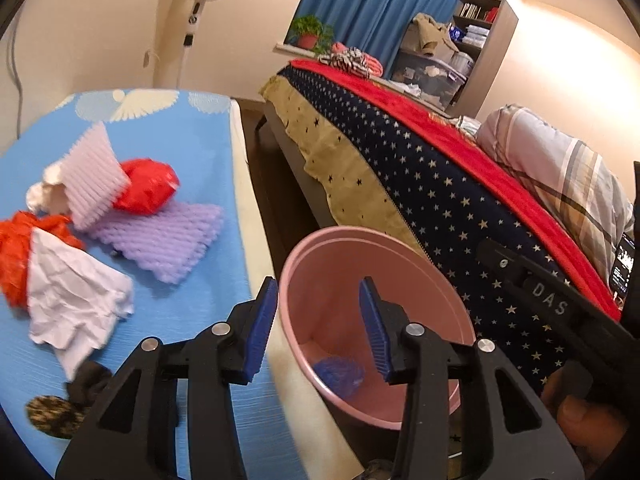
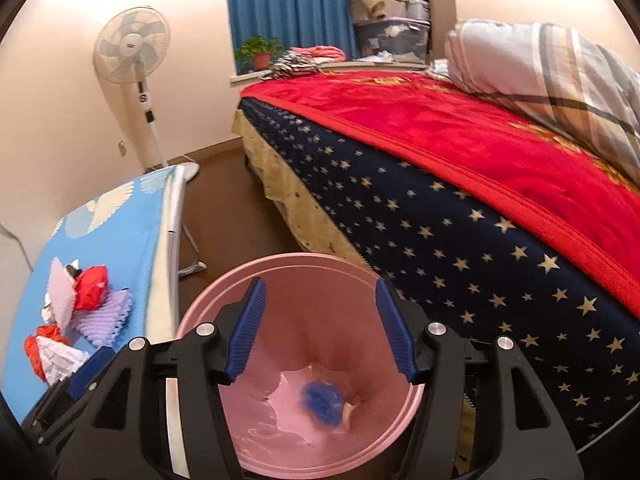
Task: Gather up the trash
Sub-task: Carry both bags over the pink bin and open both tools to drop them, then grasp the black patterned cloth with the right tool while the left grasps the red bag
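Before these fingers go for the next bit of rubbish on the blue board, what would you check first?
1. Left gripper empty, fingers apart: ok.
2. Right gripper empty over the pink bin: ok.
3. Blue scrap inside the bin: ok.
4. Rubbish left on the board: red wrapper, purple foam net, white paper: ok.
5. Bin standing steady: cannot tell.

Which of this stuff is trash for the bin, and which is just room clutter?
Job: round pink plastic bin; blue crumpled wad inside; purple foam netting; red crumpled wrapper; white crumpled paper.
Clutter: white pedestal fan; potted green plant.
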Tool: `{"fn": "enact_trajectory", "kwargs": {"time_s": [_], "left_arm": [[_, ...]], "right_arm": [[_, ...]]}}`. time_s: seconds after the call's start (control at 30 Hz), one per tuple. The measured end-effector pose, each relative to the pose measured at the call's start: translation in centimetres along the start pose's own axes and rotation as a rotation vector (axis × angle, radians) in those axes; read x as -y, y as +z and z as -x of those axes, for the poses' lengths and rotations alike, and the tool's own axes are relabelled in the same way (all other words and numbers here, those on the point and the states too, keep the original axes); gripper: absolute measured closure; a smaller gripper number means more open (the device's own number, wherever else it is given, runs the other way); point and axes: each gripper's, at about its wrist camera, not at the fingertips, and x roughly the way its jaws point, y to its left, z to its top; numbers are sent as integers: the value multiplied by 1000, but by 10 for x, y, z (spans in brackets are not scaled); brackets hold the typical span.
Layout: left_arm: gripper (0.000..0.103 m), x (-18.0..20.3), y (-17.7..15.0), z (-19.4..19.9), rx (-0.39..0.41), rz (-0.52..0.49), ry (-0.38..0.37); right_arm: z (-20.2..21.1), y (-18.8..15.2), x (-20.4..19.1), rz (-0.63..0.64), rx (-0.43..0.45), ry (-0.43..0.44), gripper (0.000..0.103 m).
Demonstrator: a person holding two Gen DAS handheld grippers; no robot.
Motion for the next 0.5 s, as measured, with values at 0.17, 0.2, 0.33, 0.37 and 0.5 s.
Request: {"fn": "enact_trajectory", "kwargs": {"time_s": [0.17,0.2,0.33,0.37,0.5], "left_arm": [[67,-14,5,27,61,0,34],[68,-16,6,31,70,1,40],[77,-31,10,53,119,8,92],[79,-36,11,60,137,10,119],[88,-58,15,83,179,49,180]], "right_arm": [[10,-5,-19,28,18,59,46],[13,-6,-23,35,23,75,46],[20,-10,-41,64,23,158,47],[21,-13,-47,73,11,196,47],[25,-27,-68,109,-11,280,48]]}}
